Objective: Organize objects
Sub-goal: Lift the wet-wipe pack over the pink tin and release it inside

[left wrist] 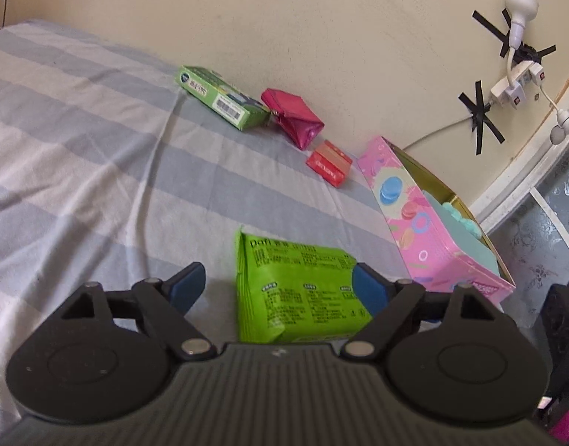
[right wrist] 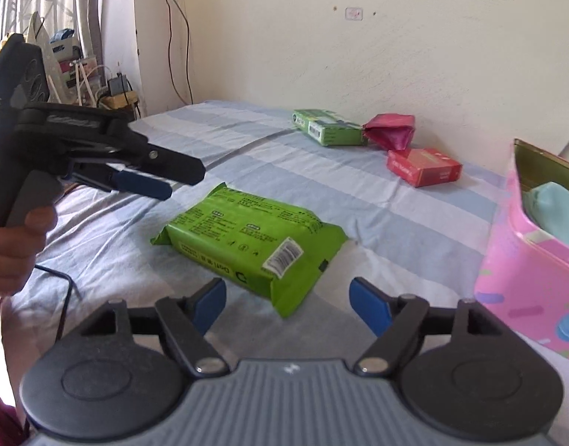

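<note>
The left claw [right wrist: 156, 182] hangs over the bed [right wrist: 377, 200], its blue pads spread apart and holding nothing. In the left wrist view the green wipes pack [left wrist: 299, 290] lies flat just ahead of it, between the fingers; the right pad looks close against the pack's edge, the left pad stands clear. The pack's long axis runs slantwise, from the left claw's tip down toward the right claw [right wrist: 289, 303], barcode end nearest that one. The right claw is also apart and empty, with the pack's near corner just ahead of its pads. Farther beyond, by the wall, lie a green box [right wrist: 327, 128], a magenta packet [right wrist: 392, 132] and a red box [right wrist: 423, 167]. Right of both claws stands an open pink box [right wrist: 526, 271].
</note>
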`<state>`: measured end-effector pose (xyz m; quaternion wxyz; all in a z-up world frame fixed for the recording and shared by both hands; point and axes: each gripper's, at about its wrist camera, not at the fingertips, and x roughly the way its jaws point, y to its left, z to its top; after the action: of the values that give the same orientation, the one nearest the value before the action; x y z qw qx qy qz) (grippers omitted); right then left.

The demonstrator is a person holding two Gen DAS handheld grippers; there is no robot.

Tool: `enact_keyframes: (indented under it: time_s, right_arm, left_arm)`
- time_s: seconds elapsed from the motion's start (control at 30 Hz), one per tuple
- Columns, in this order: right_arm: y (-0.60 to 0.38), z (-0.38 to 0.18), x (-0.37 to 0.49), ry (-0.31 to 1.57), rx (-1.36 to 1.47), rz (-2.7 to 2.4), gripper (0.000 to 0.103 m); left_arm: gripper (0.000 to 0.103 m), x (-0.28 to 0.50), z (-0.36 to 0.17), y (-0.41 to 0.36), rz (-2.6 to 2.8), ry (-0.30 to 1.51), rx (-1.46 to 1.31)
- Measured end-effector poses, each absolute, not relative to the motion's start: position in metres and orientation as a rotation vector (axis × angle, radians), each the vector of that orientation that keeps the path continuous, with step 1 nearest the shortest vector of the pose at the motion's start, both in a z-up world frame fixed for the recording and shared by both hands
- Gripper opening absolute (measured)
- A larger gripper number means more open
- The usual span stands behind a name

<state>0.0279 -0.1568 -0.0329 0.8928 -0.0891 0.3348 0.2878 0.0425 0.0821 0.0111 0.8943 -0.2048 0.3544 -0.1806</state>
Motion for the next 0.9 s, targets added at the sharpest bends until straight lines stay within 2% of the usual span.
enact_keyframes:
  time_s: [0.07,0.1,0.13,0.17,0.27,0.53,0.8,0.83,0.9]
  right_arm:
    - [-0.150,-0.037,0.034,0.690,-0.185,0.614,0.075]
    - [-0.145,-0.037,0.033,0.683,-0.190,0.630,0.068]
    - [-0.140,-0.037,0.030,0.675,-0.190,0.646,0.062]
    - [-0.136,-0.036,0.027,0.665,-0.194,0.647,0.051]
    - [-0.133,-0.036,0.015,0.608,-0.218,0.611,0.051]
    - [-0.181,0.006,-0.014,0.335,-0.187,0.453,0.051]
    - [-0.274,0.032,0.010,0.271,-0.106,0.237,0.051]
    - [-0.284,0.033,0.017,0.275,-0.096,0.215,0.051]
    - [-0.306,0.034,0.039,0.308,-0.081,0.154,0.054]
  left_arm:
    - [0.081,0.041,0.006,0.069,-0.362,0.711,-0.359]
    - [0.077,0.041,0.006,0.060,-0.358,0.706,-0.306]
    - [0.065,0.040,0.006,0.053,-0.367,0.713,-0.277]
    - [0.063,0.040,0.007,0.049,-0.378,0.715,-0.273]
    - [0.058,0.037,0.019,0.043,-0.390,0.693,-0.247]
    - [0.058,0.039,0.077,0.000,-0.519,0.527,-0.208]
    - [0.059,0.064,0.121,-0.115,-0.684,0.433,-0.049]
    - [0.060,0.070,0.124,-0.131,-0.687,0.421,-0.033]
    - [0.071,0.087,0.124,-0.158,-0.665,0.400,-0.001]
